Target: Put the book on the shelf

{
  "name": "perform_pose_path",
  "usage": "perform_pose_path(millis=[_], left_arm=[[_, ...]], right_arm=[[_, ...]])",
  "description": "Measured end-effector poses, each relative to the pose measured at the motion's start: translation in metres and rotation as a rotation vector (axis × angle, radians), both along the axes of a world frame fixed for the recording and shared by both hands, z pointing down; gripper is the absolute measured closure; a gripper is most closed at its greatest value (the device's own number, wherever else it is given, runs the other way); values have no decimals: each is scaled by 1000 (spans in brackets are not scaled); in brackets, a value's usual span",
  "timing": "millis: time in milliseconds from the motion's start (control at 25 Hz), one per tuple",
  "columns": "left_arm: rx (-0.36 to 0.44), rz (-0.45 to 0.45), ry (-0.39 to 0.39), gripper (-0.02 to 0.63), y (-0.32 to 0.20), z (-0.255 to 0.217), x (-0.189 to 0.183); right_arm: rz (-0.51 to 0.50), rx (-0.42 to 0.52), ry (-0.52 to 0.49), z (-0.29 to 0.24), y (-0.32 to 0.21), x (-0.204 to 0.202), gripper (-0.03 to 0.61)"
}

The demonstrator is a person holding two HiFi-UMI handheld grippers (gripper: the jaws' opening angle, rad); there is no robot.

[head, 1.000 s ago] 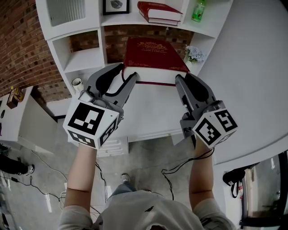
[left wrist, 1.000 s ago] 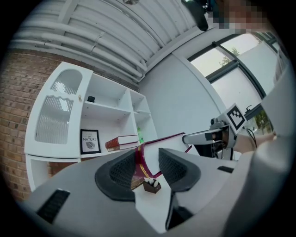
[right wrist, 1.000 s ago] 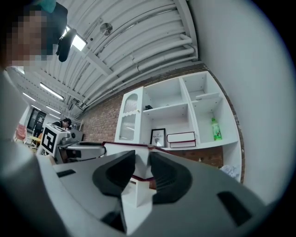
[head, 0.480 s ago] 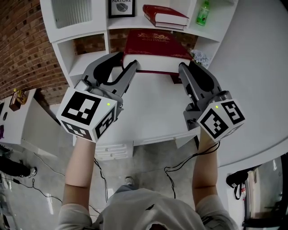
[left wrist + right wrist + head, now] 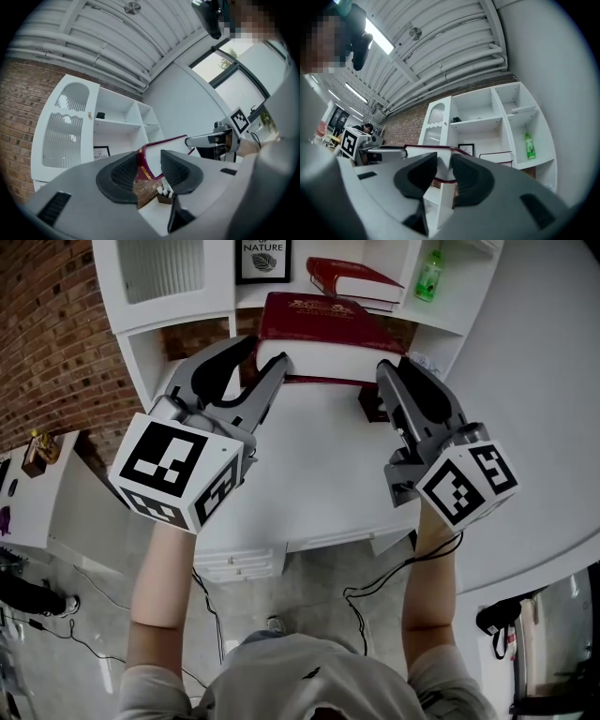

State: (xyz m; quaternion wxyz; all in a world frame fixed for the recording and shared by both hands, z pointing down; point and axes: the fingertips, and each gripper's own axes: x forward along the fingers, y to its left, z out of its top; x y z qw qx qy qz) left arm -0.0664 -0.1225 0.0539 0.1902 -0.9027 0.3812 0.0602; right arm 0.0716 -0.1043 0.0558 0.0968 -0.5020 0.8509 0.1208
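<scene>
Short of the shelf [image 5: 169, 322], the left gripper [image 5: 261, 360] and right gripper [image 5: 401, 371] are each closed on a near corner of the dark red book [image 5: 319, 329], which is held level just before the shelf's middle opening, not yet set down inside; lifting seems done, sliding in and release are left. Pad contact is shown only by the gripper views, the whole cover only by the head view

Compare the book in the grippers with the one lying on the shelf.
The held book is clamped at its near corners by the left gripper and right gripper; the shelf book lies untouched. The held book's cover bears gold ornament; the shelf book's looks plain. Both are dark red, lying flat.
</scene>
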Motion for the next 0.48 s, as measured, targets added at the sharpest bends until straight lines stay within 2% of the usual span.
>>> perform_pose_path(millis=[480], left_arm=[[57, -22, 6, 453, -8, -26, -14]], right_arm=[[-10, 52, 5, -26, -11, -14, 468]])
